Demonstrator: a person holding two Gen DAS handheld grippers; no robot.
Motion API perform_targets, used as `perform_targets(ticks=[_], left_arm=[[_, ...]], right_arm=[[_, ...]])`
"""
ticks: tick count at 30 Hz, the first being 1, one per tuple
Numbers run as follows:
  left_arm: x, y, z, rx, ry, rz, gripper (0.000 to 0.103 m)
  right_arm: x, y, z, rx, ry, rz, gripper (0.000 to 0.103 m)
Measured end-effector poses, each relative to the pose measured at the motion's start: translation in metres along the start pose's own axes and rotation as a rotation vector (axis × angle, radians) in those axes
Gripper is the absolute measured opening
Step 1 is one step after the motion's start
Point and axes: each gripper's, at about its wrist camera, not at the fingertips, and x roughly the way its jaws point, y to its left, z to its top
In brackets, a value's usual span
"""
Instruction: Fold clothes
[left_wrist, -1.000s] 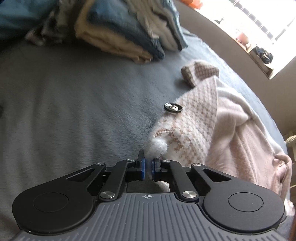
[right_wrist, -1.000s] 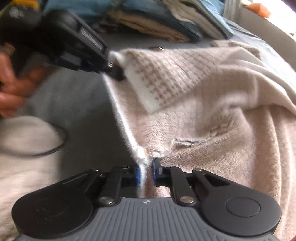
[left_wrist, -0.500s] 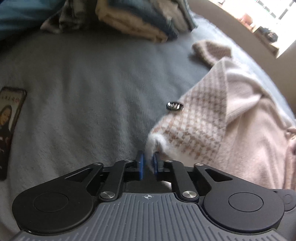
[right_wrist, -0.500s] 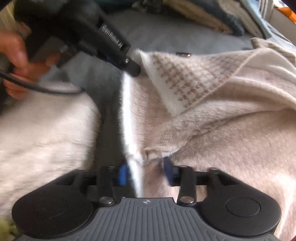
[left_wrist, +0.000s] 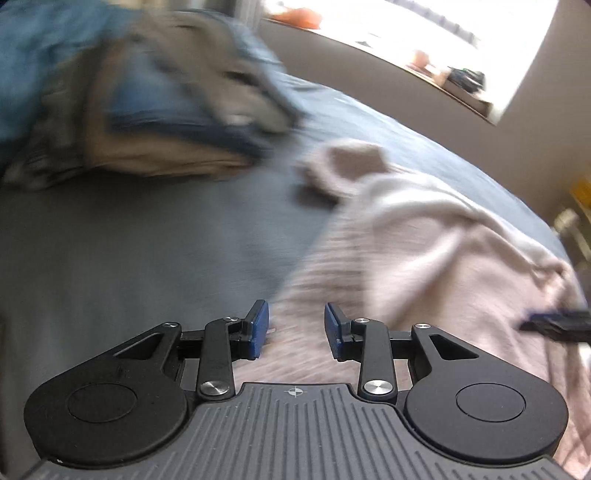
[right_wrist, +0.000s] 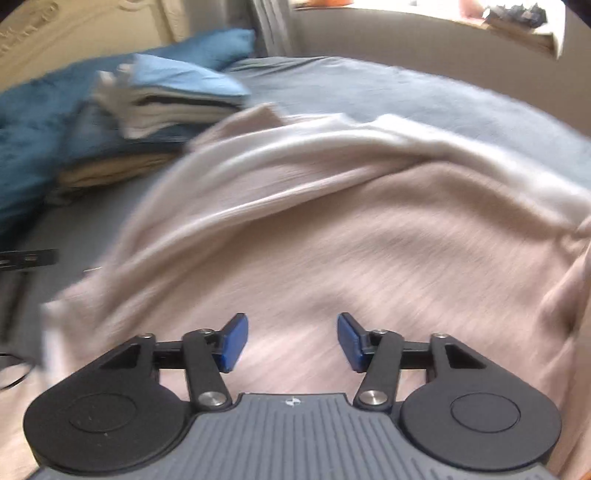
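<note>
A pale pink fleecy garment (left_wrist: 424, 236) lies spread on the grey bed cover (left_wrist: 129, 251), blurred by motion. My left gripper (left_wrist: 296, 326) hovers over its left edge, open, with nothing between its blue pads. In the right wrist view the same pink garment (right_wrist: 332, 229) fills the middle, with a lighter folded band across its far side. My right gripper (right_wrist: 292, 341) stands open just above the fabric, holding nothing. A dark part of the other gripper shows at the right edge (left_wrist: 557, 321) of the left wrist view.
A stack of folded clothes (left_wrist: 166, 110) in blue, beige and white sits at the back left of the bed, also seen as the stack (right_wrist: 159, 107) in the right wrist view. A blue pillow (right_wrist: 33, 122) lies behind it. A bright window sill (left_wrist: 443, 70) runs along the far wall.
Both grippers have let go of the pink garment's edge and opened wide. Both views have swung, so the garment now lies flatter on the bed and the button is out of sight.
</note>
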Motion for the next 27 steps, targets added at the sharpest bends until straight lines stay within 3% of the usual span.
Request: perform_targets(ticks=[5,9,12,17,20,23,25,27], left_arm=[[0.053,-0.058,0.024,0.118,0.048,-0.090,0.033],[0.089,-0.092,0.041,0.176,0.088,-0.141,0.033],[0.108,-0.104,0.052,0.181,0.118,-0.155,0.033],[0.139,-0.121,0.070,0.196,0.193,-0.168,0.033],[0.155,-0.132,0.081,0.209,0.242,-0.173,0.033],[0.165,-0.139,0.091,0.206,0.265,-0.160,0.033],[0.169,-0.141,0.094,0.211,0.281,-0.151,0.033],[0.170,-0.138,0.094,0.213,0.292,-0.155,0.033]], right_arm=[[0.055,-0.014,0.024,-0.075,-0.025,-0.083,0.045],[0.076,-0.042,0.007,-0.096,0.039,-0.094,0.045],[0.057,-0.070,-0.014,-0.072,0.080,-0.101,0.045],[0.028,-0.104,-0.008,0.003,0.234,-0.199,0.039],[0.024,-0.107,0.033,0.026,0.127,-0.170,0.039],[0.050,-0.102,0.084,0.020,-0.013,-0.154,0.039],[0.082,-0.103,0.109,0.004,-0.047,-0.133,0.039],[0.115,-0.109,0.118,-0.028,-0.019,-0.153,0.039]])
